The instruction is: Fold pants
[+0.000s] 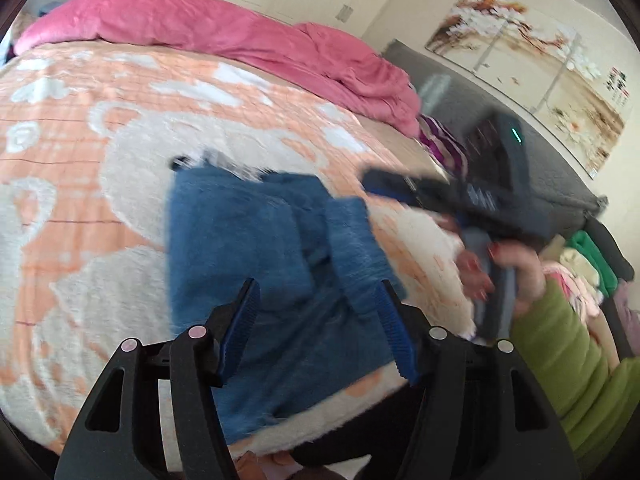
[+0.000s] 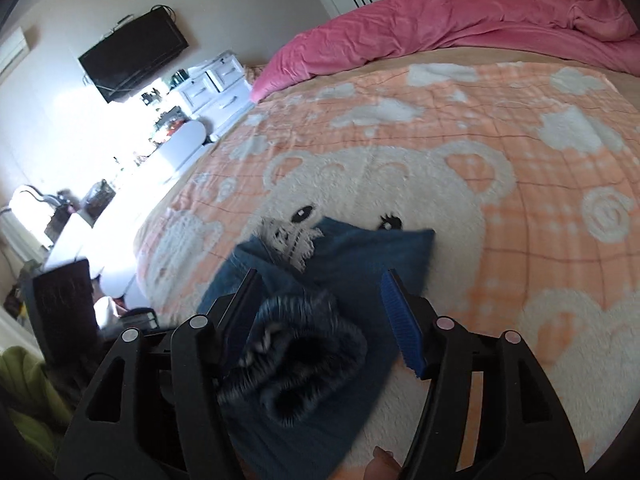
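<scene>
both grippers (image 1: 316, 320) (image 2: 320, 308) agape, pants (image 1: 260, 248) on bed (image 1: 100, 140)

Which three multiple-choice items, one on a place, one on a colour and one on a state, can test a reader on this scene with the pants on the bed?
1. Where do the pants lie?
A. on the bear blanket
B. on the floor
C. on a chair

2. What colour is the quilt heaped at the far edge of the bed?
A. green
B. pink
C. grey

3. How do the left tongs stand?
A. shut on the pants
B. shut on the quilt
C. open

Answers: 1 A, the blanket's bear pattern surrounds the blue cloth; 2 B, both views show it pink; 3 C, a wide gap between the fingers, gripping nothing.
</scene>
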Motion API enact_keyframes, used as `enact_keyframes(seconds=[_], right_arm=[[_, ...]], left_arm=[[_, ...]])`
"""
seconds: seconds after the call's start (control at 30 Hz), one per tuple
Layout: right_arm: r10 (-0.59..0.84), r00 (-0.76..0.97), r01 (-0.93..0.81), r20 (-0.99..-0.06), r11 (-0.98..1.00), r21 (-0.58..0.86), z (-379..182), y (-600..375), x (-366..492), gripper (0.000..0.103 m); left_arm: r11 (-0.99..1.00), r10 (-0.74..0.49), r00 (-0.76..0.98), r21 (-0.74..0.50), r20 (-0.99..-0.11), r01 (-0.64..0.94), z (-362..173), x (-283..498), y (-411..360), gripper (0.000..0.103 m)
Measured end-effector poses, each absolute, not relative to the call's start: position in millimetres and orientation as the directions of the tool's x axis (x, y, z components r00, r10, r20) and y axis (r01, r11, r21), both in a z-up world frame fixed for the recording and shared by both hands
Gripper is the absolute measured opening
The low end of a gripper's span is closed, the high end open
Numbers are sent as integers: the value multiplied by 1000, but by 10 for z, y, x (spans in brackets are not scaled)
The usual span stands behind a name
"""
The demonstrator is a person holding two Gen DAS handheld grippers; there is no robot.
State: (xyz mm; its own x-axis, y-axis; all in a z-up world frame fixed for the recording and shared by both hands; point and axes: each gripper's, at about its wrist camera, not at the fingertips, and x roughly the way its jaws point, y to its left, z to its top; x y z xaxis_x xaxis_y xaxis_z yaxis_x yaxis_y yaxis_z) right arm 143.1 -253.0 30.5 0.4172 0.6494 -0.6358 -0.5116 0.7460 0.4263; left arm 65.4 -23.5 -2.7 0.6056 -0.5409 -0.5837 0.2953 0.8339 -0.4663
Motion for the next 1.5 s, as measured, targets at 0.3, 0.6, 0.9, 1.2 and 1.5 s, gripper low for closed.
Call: enact_keyframes(seconds=[0.3, 0.6, 0.9, 1.2, 1.5], right_arm=[[497, 476, -562, -726, 806, 183, 253, -2125, 985, 80], [412, 500, -480, -762, 864, 153, 27, -2336, 819, 85], [498, 580, -634, -645, 773, 27, 485, -2182, 158, 85], [546, 494, -793, -677, 601, -94, 402, -1585, -239, 85], [426, 487, -846, -763, 447, -291, 111, -1191, -298, 54]], left_arm=[[933, -359, 608, -294, -708, 209, -210, 698, -238, 59], [932, -360, 596, -254, -718, 257, -239, 561, -300, 59], [926, -369, 628, -329, -685, 185, 79, 615, 303, 66], [919, -394, 599, -295, -698, 261, 187, 661, 222, 66], [885, -448, 475, -300, -758, 356, 81, 1039, -26, 43]])
